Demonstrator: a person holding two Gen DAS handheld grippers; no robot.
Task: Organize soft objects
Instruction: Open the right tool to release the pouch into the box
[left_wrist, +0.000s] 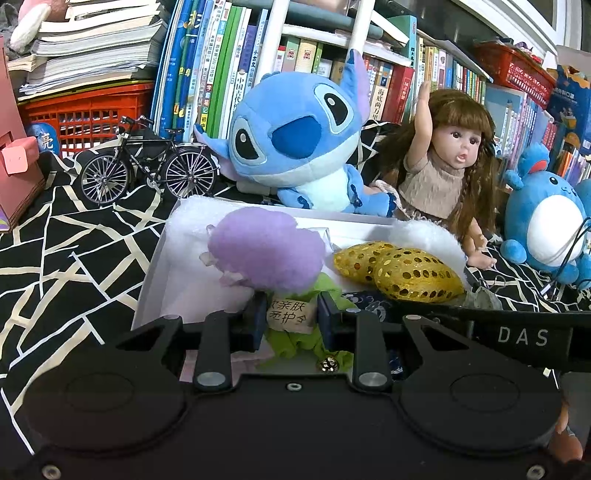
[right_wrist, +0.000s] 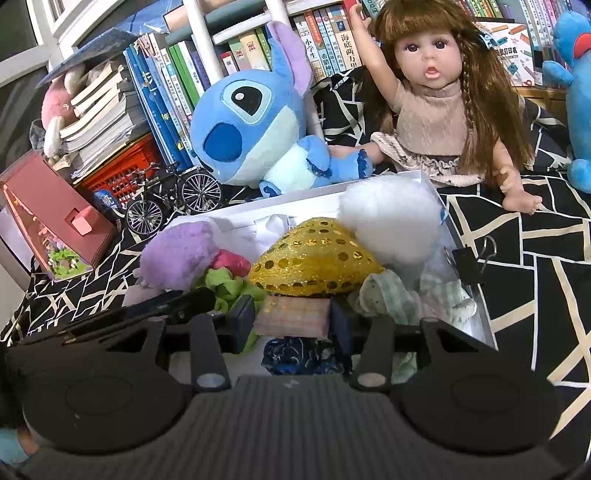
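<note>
A white box (left_wrist: 155, 273) on the black-and-white cloth holds soft items: a purple plush (left_wrist: 266, 251), a gold sequined cushion (left_wrist: 402, 269), white fluff (left_wrist: 428, 236) and green fabric (left_wrist: 306, 339). My left gripper (left_wrist: 291, 321) is shut on a small cream packet with printed characters (left_wrist: 291, 312), above the green fabric. In the right wrist view, my right gripper (right_wrist: 291, 325) is shut on a pink striped packet (right_wrist: 291, 315), just in front of the gold cushion (right_wrist: 314, 258). A dark blue patterned cloth (right_wrist: 303, 356) lies beneath it, and a pale green checked cloth (right_wrist: 399, 295) to its right.
Behind the box sit a blue alien plush (left_wrist: 295, 140), a long-haired doll (left_wrist: 443, 166) and a model bicycle (left_wrist: 147, 166). A round blue plush (left_wrist: 546, 221) is at the right and a pink box (right_wrist: 55, 221) at the left. A binder clip (right_wrist: 471, 258) grips the box's right wall. Bookshelves fill the back.
</note>
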